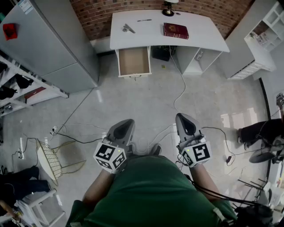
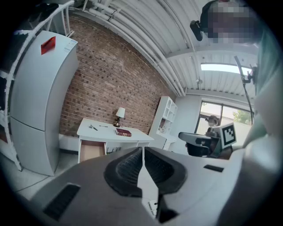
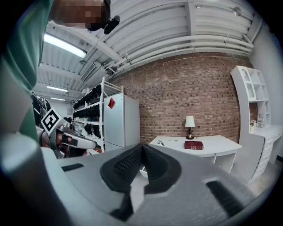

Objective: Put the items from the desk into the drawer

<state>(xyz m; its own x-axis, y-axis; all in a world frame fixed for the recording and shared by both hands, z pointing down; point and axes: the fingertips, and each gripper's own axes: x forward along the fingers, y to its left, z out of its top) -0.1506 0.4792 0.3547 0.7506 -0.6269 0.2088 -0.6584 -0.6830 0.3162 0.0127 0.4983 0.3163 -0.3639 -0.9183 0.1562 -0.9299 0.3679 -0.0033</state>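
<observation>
A: What do we see on the white desk (image 1: pixel 202 37)?

B: We note a red book (image 1: pixel 175 31), a pen (image 1: pixel 144 20), a small metal tool (image 1: pixel 128 29) and a lamp (image 1: pixel 168 9). Under the desk's left end in the head view, the drawer (image 1: pixel 134 61) stands pulled out.

A: And the tongs?

B: We hold the left gripper (image 2: pixel 143 152) and right gripper (image 3: pixel 142 150) well apart from the desk, each clenched, jaws pressed together on nothing.
</observation>
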